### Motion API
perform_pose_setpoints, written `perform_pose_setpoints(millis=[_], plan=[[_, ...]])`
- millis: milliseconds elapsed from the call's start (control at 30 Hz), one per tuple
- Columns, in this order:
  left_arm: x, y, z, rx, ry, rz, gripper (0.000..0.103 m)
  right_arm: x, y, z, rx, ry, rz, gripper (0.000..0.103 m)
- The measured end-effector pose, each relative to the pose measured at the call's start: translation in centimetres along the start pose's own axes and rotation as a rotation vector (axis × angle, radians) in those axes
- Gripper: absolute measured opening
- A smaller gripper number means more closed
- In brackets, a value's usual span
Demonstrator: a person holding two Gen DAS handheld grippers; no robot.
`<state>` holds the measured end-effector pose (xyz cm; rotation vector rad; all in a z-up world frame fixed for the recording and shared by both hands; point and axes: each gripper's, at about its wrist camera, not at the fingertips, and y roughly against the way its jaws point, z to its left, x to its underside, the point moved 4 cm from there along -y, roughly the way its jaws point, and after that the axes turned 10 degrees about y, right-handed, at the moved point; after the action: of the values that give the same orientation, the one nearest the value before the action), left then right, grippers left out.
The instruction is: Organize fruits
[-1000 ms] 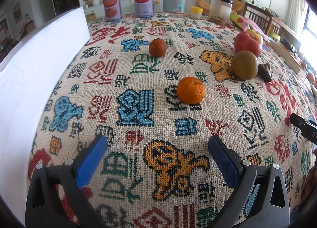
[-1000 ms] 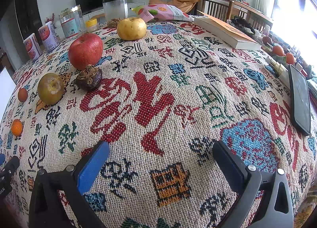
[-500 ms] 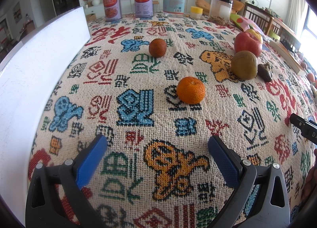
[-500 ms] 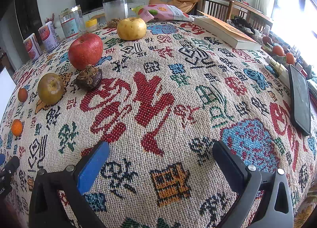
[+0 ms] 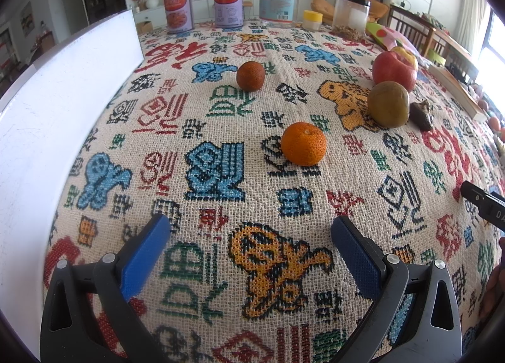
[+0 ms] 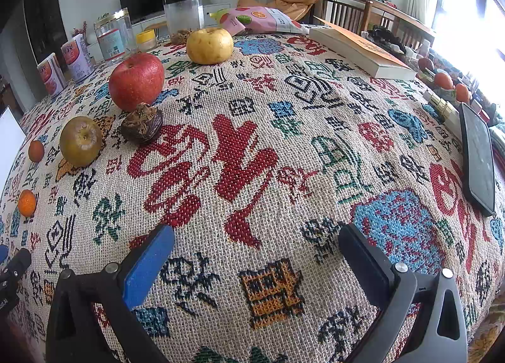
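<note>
On the patterned tablecloth lie a bright orange mandarin, a darker orange, a green-brown pear, a red apple and a dark mangosteen. The right wrist view shows the apple, pear, mangosteen, a yellow apple, the mandarin and the dark orange. My left gripper is open and empty, short of the mandarin. My right gripper is open and empty over bare cloth.
A white board stands along the left. Cans, jars and a snack bag line the far edge. A book and a phone lie at the right.
</note>
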<state>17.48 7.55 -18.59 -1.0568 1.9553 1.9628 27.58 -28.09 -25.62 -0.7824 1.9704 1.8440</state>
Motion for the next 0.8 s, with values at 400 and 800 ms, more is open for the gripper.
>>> perform_pose_setpoints(millis=[400, 800], plan=[[-2.4, -0.4, -1.9, 0.115, -0.067, 0.012, 0.099, 0.0, 0.0, 0.0, 0.000, 0.000, 0.000, 0.103], [-3.5, -1.1, -3.6, 0.175, -0.137, -0.053, 0.029, 0.0, 0.0, 0.0, -0.001, 0.000, 0.000, 0.103]])
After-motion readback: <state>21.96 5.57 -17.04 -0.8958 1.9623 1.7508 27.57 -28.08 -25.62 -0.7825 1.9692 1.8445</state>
